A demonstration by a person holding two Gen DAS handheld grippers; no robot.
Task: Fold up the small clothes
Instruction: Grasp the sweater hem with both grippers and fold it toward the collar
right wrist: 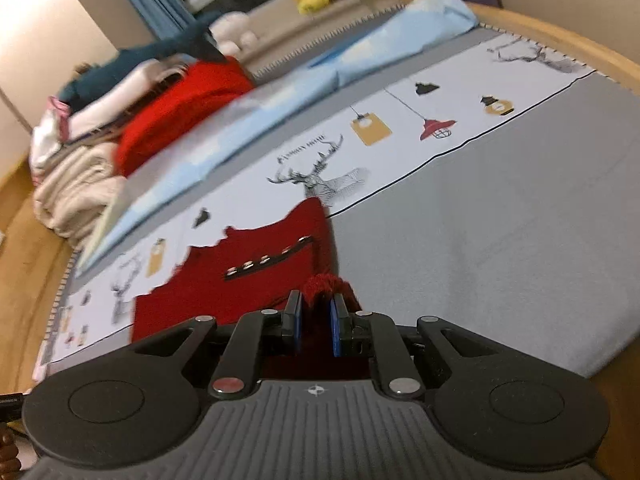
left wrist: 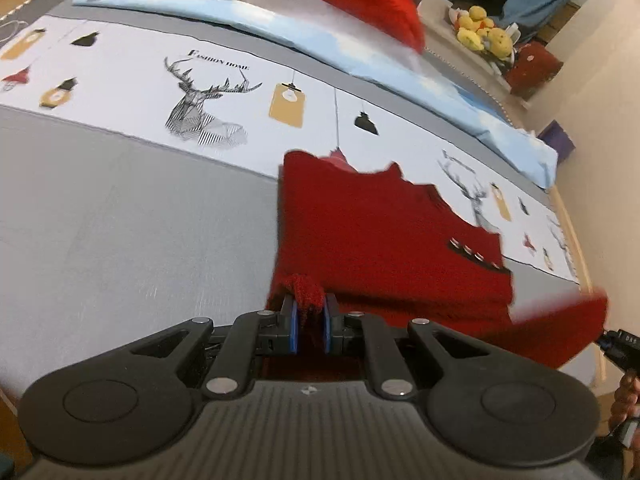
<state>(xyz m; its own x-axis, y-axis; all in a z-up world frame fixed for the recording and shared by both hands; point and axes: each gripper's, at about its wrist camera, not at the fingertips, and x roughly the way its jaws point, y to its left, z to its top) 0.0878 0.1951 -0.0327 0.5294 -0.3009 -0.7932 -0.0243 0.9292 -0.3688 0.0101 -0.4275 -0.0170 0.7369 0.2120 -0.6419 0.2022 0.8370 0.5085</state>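
A small dark red knitted garment (left wrist: 384, 240) with a row of metal buttons (left wrist: 474, 254) lies on the bed's grey and white printed sheet (left wrist: 120, 208). My left gripper (left wrist: 310, 308) is shut on a bunched corner of the near edge. My right gripper (right wrist: 316, 312) is shut on the other near corner of the same garment (right wrist: 240, 280), whose button strip (right wrist: 268, 260) shows in the right wrist view. The right gripper's body shows at the far right of the left wrist view (left wrist: 618, 344). Both frames are motion-blurred.
A folded light blue sheet (left wrist: 320, 44) lies along the far side of the bed. A bright red knit (right wrist: 180, 112) and a pile of pale clothes (right wrist: 76, 184) sit behind it. Yellow plush toys (left wrist: 484, 32) sit on a ledge. The wooden bed frame (right wrist: 560, 48) rims the mattress.
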